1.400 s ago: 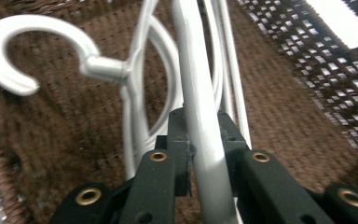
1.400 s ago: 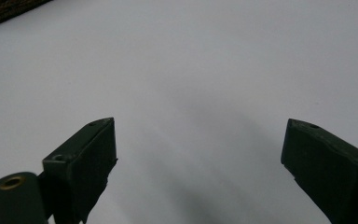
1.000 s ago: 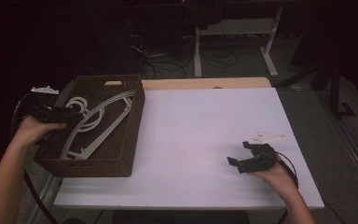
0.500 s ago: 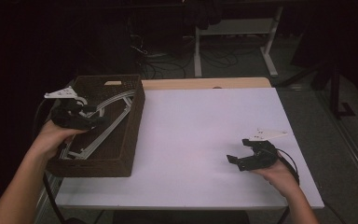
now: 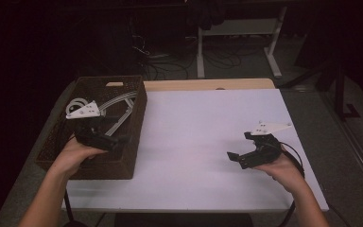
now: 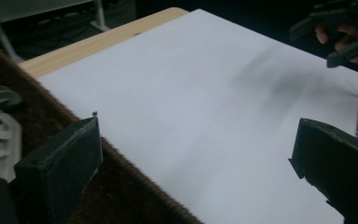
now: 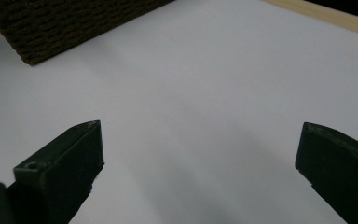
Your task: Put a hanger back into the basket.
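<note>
The white hangers [image 5: 116, 111] lie tangled in the dark woven basket [image 5: 137, 123] at the left end of the white surface [image 5: 208, 137], and the left gripper [image 5: 105, 141] hangs over the basket's near right part, its jaws having just been opening and now spread wide with nothing between them. In the left gripper view a curved piece of white plastic [image 6: 0, 121] sits at the far left, off the line between the jaws, which point across the basket rim toward the open surface. To pick one well, I judge the hand should turn back toward the hangers and settle on a single bar that lies free of the others — a grab at the tangle may lift several. The right gripper [image 5: 246, 158] is held above the bare surface, well apart from the basket, jaws also wide and empty. How many hangers there are, and how they interlock, is hard to make out — the hand and gripper cover part of them.
</note>
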A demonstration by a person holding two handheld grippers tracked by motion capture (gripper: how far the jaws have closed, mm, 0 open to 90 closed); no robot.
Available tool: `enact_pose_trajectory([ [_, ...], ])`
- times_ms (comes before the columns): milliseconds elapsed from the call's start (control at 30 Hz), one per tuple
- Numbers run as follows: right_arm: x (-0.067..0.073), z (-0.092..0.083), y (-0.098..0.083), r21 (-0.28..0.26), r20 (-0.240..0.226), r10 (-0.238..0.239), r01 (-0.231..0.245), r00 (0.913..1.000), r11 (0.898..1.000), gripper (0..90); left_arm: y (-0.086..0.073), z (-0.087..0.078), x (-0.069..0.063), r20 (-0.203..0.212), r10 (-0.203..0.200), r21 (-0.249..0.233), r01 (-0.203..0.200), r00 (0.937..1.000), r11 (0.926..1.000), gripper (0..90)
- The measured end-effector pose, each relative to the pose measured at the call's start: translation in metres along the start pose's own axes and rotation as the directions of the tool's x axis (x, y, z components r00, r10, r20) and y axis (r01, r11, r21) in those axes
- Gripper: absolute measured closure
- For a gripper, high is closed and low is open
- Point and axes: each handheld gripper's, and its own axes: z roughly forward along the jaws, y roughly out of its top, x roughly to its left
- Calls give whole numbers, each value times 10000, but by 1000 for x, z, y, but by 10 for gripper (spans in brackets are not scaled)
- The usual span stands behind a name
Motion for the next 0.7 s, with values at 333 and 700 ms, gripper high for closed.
enact_pose_trajectory([
  [333, -3, -13, 16, -401, -16, -178, 178, 9998, 9990, 7, -15, 12, -8, 446, 108, 132, -114, 9989, 9998, 0],
  [700, -3, -13, 13, -473, -126, -165, 159, 9998, 9988, 7, -17, 12, -10, 520, 221, 4, -222, 9984, 9998, 0],
])
